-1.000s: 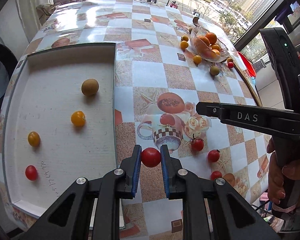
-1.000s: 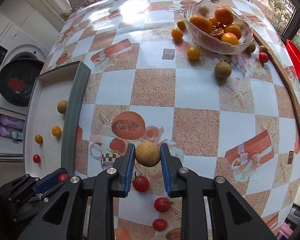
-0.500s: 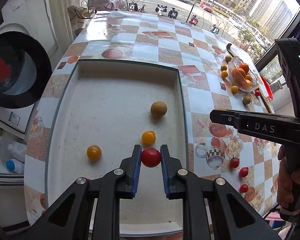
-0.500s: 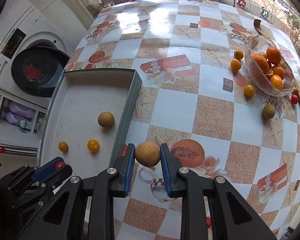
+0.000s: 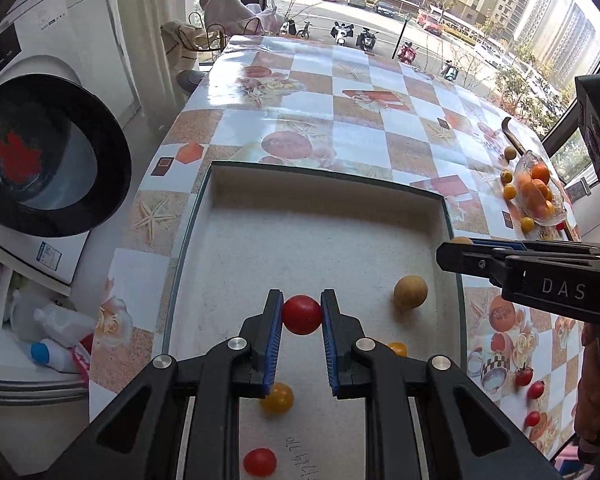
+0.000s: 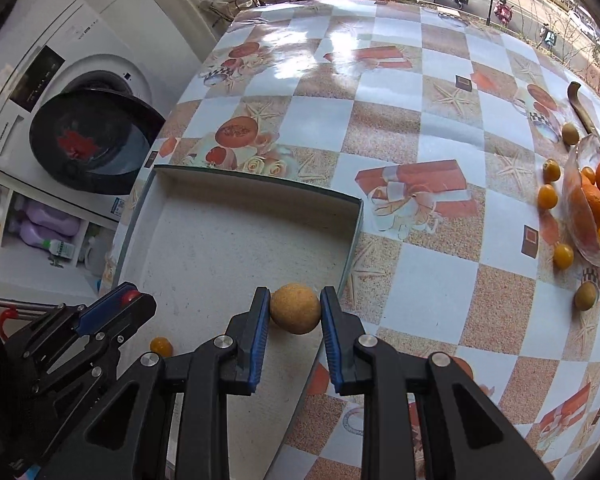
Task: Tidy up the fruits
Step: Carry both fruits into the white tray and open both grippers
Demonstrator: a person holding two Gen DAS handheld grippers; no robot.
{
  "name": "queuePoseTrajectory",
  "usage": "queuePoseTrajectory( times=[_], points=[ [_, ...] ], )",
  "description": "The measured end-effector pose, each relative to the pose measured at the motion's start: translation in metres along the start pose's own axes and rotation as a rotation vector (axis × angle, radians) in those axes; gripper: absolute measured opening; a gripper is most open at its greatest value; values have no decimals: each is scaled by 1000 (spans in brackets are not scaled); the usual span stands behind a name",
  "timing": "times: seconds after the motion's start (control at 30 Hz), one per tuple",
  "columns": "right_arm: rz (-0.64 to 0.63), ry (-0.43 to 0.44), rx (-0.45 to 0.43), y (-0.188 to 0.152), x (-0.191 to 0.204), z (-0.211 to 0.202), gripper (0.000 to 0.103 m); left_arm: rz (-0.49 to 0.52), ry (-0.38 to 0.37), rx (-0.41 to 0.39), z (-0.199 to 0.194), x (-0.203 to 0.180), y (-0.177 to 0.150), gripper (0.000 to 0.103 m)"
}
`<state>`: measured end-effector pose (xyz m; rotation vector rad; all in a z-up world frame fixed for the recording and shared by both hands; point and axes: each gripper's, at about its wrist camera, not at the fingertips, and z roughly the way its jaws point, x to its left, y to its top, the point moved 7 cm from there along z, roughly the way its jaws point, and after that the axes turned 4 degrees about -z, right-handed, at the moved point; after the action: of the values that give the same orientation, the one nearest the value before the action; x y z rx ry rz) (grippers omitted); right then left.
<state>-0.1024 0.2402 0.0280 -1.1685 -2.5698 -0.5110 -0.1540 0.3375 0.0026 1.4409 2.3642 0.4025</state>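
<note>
My left gripper point(image 5: 302, 316) is shut on a red cherry tomato point(image 5: 302, 315) and holds it above the white tray point(image 5: 324, 176). My right gripper point(image 6: 295, 310) is shut on a tan round fruit point(image 6: 295, 309) above the tray's right rim point(image 6: 350, 252). In the tray lie another tan fruit point(image 5: 410, 291), two yellow tomatoes point(image 5: 276, 398) and a red tomato point(image 5: 259, 461). The right gripper shows at the right in the left wrist view point(image 5: 460, 242). The left gripper shows at lower left in the right wrist view point(image 6: 127, 300).
A glass bowl point(image 6: 576, 224) of oranges stands at the far right, with loose yellow and tan fruits point(image 6: 547, 197) around it. Red tomatoes point(image 5: 535, 389) lie on the checkered tablecloth right of the tray. A washing machine point(image 5: 47, 156) stands left of the table.
Both grippers have moved left and forward with their fruits. The left one is now farther over the tray; the right one has reached the tray's right rim.
</note>
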Motion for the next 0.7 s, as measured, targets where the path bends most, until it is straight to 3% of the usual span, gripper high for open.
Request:
queuePoseTrajectory(
  times=[0.7],
  points=[
    [-46, -69, 77, 19, 6, 56, 28, -7, 56, 63, 46, 18, 3, 21]
  ],
)
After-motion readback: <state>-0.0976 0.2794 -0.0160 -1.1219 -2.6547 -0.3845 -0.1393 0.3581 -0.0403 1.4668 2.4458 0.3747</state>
